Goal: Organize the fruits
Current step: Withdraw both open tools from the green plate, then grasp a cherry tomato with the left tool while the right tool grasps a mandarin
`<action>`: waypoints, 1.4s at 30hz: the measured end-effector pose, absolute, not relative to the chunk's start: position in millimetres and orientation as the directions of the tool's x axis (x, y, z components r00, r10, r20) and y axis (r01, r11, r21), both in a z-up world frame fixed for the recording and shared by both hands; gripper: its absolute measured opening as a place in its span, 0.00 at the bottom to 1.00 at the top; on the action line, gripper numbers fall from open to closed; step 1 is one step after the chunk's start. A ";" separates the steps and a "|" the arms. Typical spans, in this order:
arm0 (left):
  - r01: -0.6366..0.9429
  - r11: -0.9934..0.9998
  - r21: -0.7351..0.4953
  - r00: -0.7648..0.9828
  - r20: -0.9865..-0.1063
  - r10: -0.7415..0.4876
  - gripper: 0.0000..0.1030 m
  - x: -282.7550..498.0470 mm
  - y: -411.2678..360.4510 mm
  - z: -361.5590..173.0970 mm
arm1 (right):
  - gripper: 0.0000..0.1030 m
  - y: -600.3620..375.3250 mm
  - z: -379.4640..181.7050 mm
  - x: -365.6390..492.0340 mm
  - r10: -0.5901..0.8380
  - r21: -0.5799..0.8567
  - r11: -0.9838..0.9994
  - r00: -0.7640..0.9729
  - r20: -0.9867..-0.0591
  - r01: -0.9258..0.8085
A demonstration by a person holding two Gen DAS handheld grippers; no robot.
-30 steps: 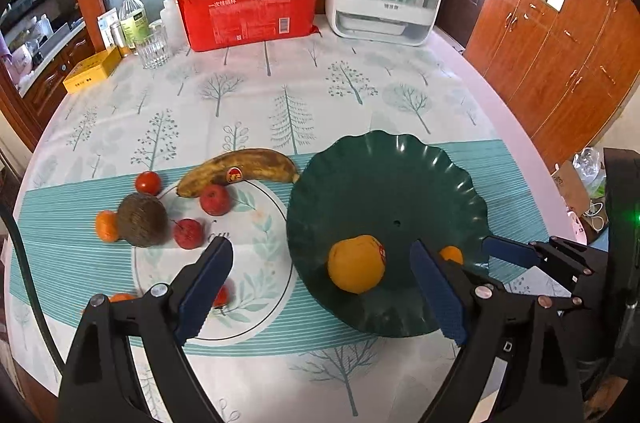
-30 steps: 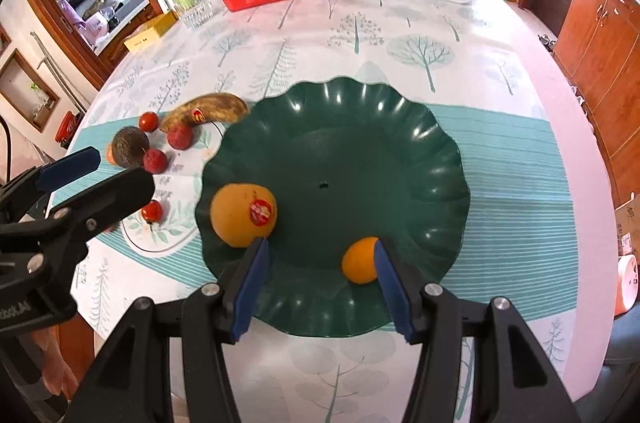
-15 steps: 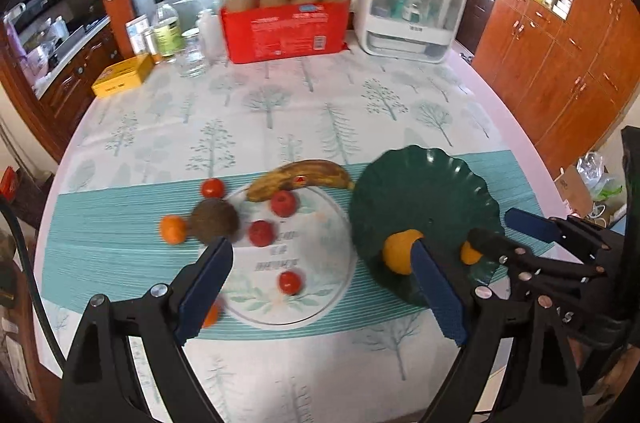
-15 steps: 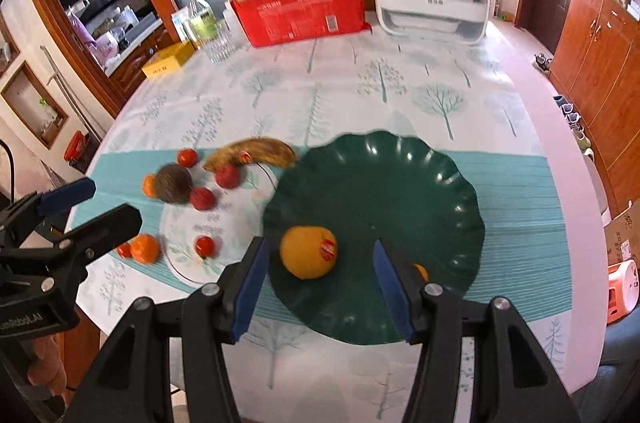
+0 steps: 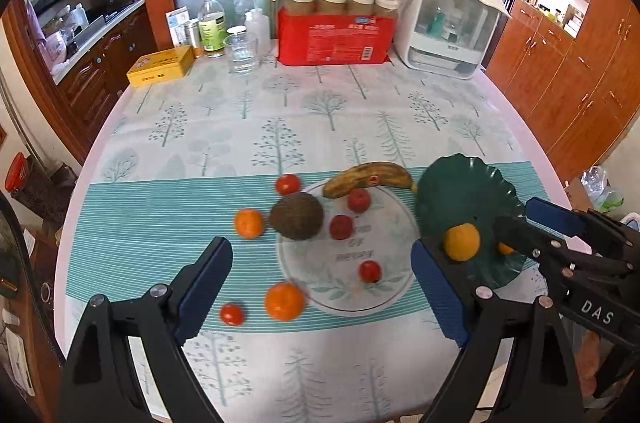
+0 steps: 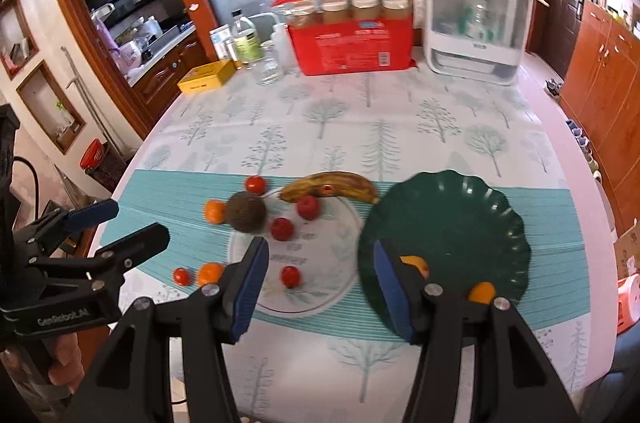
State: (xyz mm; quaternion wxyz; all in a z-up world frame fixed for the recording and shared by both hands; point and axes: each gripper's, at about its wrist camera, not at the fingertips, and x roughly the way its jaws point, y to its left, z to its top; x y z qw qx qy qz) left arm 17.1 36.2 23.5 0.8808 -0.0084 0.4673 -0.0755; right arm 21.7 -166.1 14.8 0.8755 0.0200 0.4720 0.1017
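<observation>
Home dining room: tableclothed table, wooden cabinets.

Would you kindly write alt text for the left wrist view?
An open left hand-held gripper hovers over a tree-print table with scattered fruit: banana, brown round fruit, tangerines and small red fruits. On the right, a green plate holds two orange fruits.

Both tongs agape, empty

Both wrist views look down from the near edge, sharing the green plate.
</observation>
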 end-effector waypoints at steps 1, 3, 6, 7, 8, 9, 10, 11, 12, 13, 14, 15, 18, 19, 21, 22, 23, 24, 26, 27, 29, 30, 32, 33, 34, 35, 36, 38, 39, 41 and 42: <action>0.123 0.989 -0.087 0.551 -0.822 -0.141 0.88 17.5 45.4 22.4 | 0.54 -158.9 14.1 21.4 0.197 0.129 0.978 0.530 -0.825 -0.163; 0.118 0.989 -0.084 0.551 -0.823 -0.136 0.88 19.1 59.0 19.3 | 0.54 -145.6 12.1 20.7 0.198 0.126 0.977 0.522 -0.830 -0.170; 0.112 0.990 -0.082 0.546 -0.828 -0.130 0.88 22.4 76.4 13.2 | 0.54 -125.1 5.9 22.9 0.193 0.116 0.977 0.507 -0.840 -0.179; 0.108 0.991 -0.081 0.542 -0.830 -0.128 0.88 24.2 85.6 9.5 | 0.54 -119.0 3.5 23.6 0.192 0.114 0.977 0.503 -0.843 -0.181; 0.105 0.991 -0.080 0.540 -0.833 -0.125 0.88 26.0 89.5 6.9 | 0.54 -113.3 0.5 24.4 0.190 0.113 0.977 0.498 -0.846 -0.180; 0.102 0.992 -0.080 0.535 -0.836 -0.122 0.88 27.3 96.3 3.3 | 0.54 -107.3 -3.3 25.7 0.188 0.113 0.977 0.491 -0.850 -0.179; 0.100 0.992 -0.082 0.526 -0.841 -0.122 0.88 29.6 105.2 -2.6 | 0.54 -101.8 -7.1 26.9 0.189 0.116 0.977 0.485 -0.854 -0.178; 0.101 0.991 -0.085 0.520 -0.845 -0.125 0.88 31.3 108.9 -5.9 | 0.54 -97.3 -11.4 28.0 0.190 0.119 0.977 0.479 -0.857 -0.175; 0.102 0.991 -0.091 0.509 -0.851 -0.131 0.88 33.2 115.0 -11.8 | 0.54 -91.5 -17.6 29.6 0.190 0.123 0.978 0.467 -0.864 -0.170; 0.103 0.990 -0.100 0.495 -0.858 -0.138 0.88 35.2 122.2 -18.6 | 0.54 -87.6 -22.6 30.2 0.192 0.127 0.978 0.457 -0.868 -0.168; 0.104 0.989 -0.108 0.485 -0.863 -0.145 0.88 36.3 127.9 -24.1 | 0.54 -84.6 -26.9 30.4 0.193 0.130 0.977 0.450 -0.872 -0.167; 0.109 0.987 -0.121 0.469 -0.869 -0.158 0.88 37.6 134.7 -32.4 | 0.54 -79.3 -34.1 31.6 0.194 0.133 0.977 0.435 -0.879 -0.166; 0.134 0.980 -0.148 0.430 -0.882 -0.193 0.88 38.5 143.9 -51.6 | 0.54 -68.6 -50.9 33.9 0.200 0.144 0.976 0.404 -0.893 -0.164; 0.150 0.977 -0.153 0.414 -0.888 -0.202 0.88 38.2 146.8 -60.8 | 0.54 -65.6 -55.8 34.2 0.205 0.151 0.975 0.394 -0.896 -0.164; 0.175 0.973 -0.150 0.393 -0.895 -0.209 0.88 37.0 148.4 -75.8 | 0.54 -58.7 -67.9 35.1 0.215 0.164 0.973 0.375 -0.902 -0.163; 0.184 0.972 -0.148 0.384 -0.899 -0.210 0.87 36.7 149.7 -82.1 | 0.54 -54.9 -74.0 35.3 0.220 0.170 0.972 0.364 -0.905 -0.165; 0.191 0.970 -0.150 0.374 -0.903 -0.213 0.87 36.7 151.7 -88.8 | 0.54 -50.9 -80.6 35.7 0.224 0.176 0.971 0.351 -0.909 -0.165; 0.198 0.968 -0.153 0.362 -0.906 -0.217 0.87 35.7 153.0 -95.7 | 0.54 -48.5 -85.7 35.9 0.228 0.181 0.970 0.341 -0.912 -0.164; 0.207 0.966 -0.155 0.344 -0.913 -0.220 0.84 34.9 157.1 -108.7 | 0.54 -41.0 -98.3 36.5 0.241 0.198 0.967 0.317 -0.917 -0.161; 0.210 0.965 -0.154 0.337 -0.916 -0.219 0.84 34.7 159.2 -114.1 | 0.54 -38.6 -102.8 37.3 0.246 0.205 0.966 0.307 -0.919 -0.160; 0.224 0.963 -0.146 0.323 -0.922 -0.215 0.83 34.6 161.9 -124.6 | 0.54 -32.2 -113.1 39.1 0.253 0.215 0.964 0.287 -0.924 -0.158; 0.238 0.962 -0.137 0.317 -0.925 -0.210 0.83 34.6 161.8 -131.4 | 0.54 -30.2 -116.7 40.1 0.256 0.218 0.963 0.281 -0.925 -0.158; 0.261 0.957 -0.127 0.298 -0.932 -0.205 0.77 35.1 161.0 -142.8 | 0.54 -24.9 -124.7 41.5 0.260 0.223 0.962 0.269 -0.928 -0.160; 0.273 0.953 -0.129 0.286 -0.935 -0.209 0.75 35.8 160.7 -148.1 | 0.54 -22.4 -128.7 42.8 0.262 0.225 0.961 0.263 -0.929 -0.161; 0.279 0.951 -0.134 0.276 -0.937 -0.213 0.72 36.5 160.3 -151.7 | 0.54 -19.8 -132.8 44.3 0.264 0.227 0.960 0.258 -0.929 -0.163; 0.283 0.949 -0.141 0.268 -0.938 -0.219 0.70 36.9 159.7 -154.8 | 0.54 -17.8 -136.6 46.3 0.261 0.225 0.961 0.255 -0.931 -0.162; 0.284 0.947 -0.148 0.260 -0.939 -0.224 0.69 37.8 159.1 -158.9 | 0.54 -16.5 -139.8 48.0 0.259 0.224 0.961 0.250 -0.933 -0.160; 0.287 0.945 -0.158 0.254 -0.938 -0.234 0.67 38.3 158.4 -162.4 | 0.54 -13.0 -148.2 51.4 0.257 0.223 0.962 0.240 -0.936 -0.157; 0.290 0.944 -0.161 0.254 -0.938 -0.238 0.67 38.7 157.4 -163.2 | 0.54 -11.9 -151.4 53.0 0.255 0.223 0.962 0.236 -0.938 -0.155; 0.301 0.940 -0.160 0.255 -0.936 -0.241 0.67 39.1 156.0 -164.9 | 0.54 -9.3 -157.5 55.7 0.255 0.224 0.962 0.227 -0.940 -0.153; 0.304 0.939 -0.159 0.255 -0.936 -0.241 0.67 39.0 155.2 -165.4 | 0.54 -8.0 -160.6 56.9 0.253 0.223 0.963 0.223 -0.941 -0.152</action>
